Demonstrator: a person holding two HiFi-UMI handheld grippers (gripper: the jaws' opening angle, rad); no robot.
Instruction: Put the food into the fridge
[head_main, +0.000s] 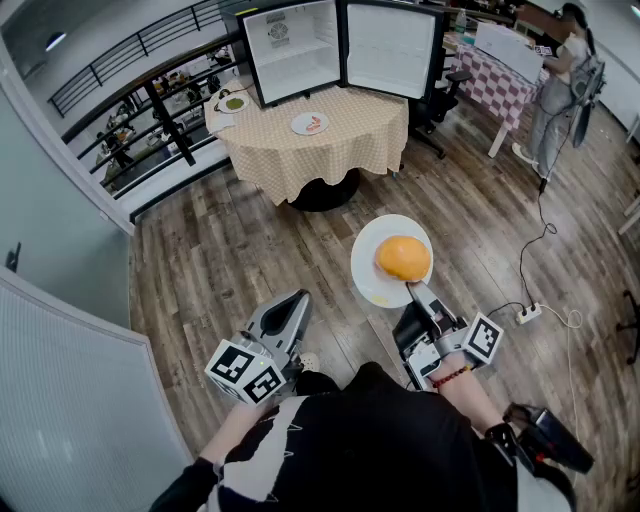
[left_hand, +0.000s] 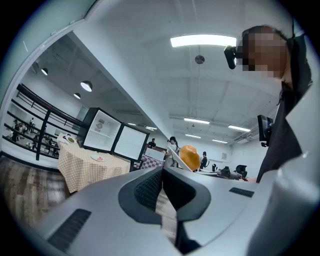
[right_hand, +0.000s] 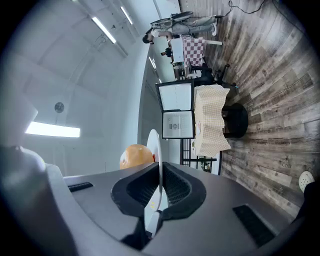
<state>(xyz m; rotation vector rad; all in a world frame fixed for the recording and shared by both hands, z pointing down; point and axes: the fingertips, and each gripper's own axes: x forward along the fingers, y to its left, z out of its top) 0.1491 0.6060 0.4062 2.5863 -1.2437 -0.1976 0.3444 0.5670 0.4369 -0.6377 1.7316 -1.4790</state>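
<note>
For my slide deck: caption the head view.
Right gripper clamps a white plate carrying round orange food; the open fridge stands at the table ahead.

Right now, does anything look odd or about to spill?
Nothing is spilled. The plate is held only by its rim in the right gripper, with round orange food loose on it; it might roll. The fridge stands open on the table.

Your right gripper (head_main: 413, 290) is covering the near rim of the white plate (head_main: 372, 275). The head view's top edge is cutting off the fridge (head_main: 297, 50). Food on the table plate (head_main: 309, 124) and the green dish (head_main: 232, 103) is appearing too small to identify.
</note>
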